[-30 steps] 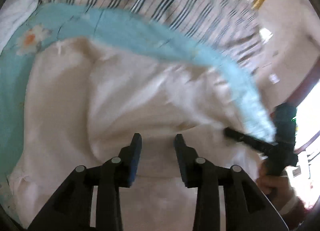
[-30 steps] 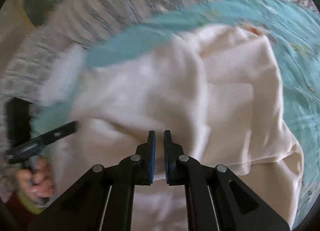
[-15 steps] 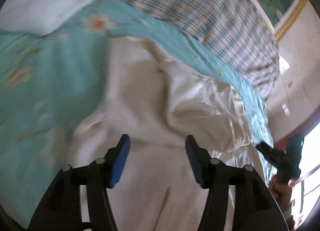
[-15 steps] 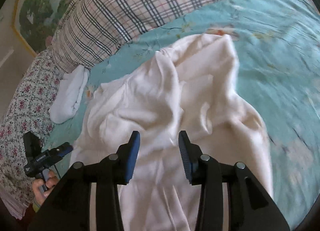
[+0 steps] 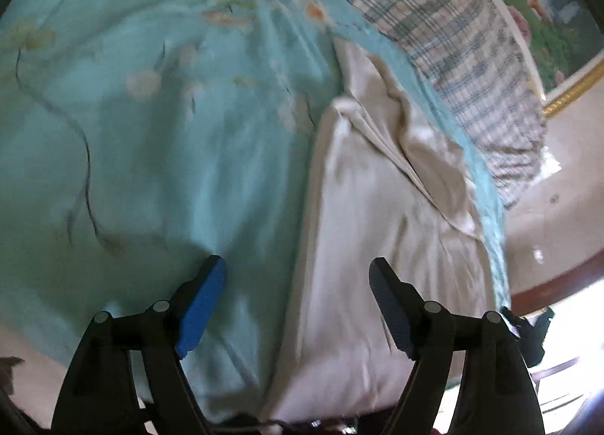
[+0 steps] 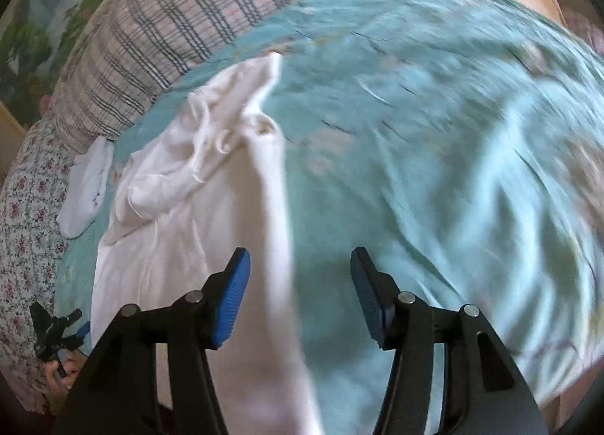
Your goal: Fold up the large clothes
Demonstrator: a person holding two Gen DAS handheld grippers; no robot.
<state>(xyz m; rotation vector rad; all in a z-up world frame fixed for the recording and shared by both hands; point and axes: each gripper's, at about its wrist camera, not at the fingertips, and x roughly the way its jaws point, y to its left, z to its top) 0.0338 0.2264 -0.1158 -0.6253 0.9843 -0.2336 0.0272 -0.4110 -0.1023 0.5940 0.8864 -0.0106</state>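
I have both grippers above the bed [image 5: 151, 140], each angled down at the turquoise floral bedspread. The left gripper [image 5: 296, 303] has just been opening its jaws; they stand wide apart with nothing pinched, the left edge of the cream garment [image 5: 377, 208] showing below the gap, the pads clear of it. The right gripper [image 6: 300, 293] has also just been spreading its jaws, and they too are empty, with the garment's right edge running under the gap. The cream garment [image 6: 181, 216] lies along the bedspread, smooth near me and bunched into folds at its far end, near the plaid pillow [image 6: 181, 31]. A small white cloth [image 6: 88, 189] lies to its left. In the right wrist view I see the left gripper [image 6: 56, 329] low at the left, held in a hand [image 6: 62, 369].
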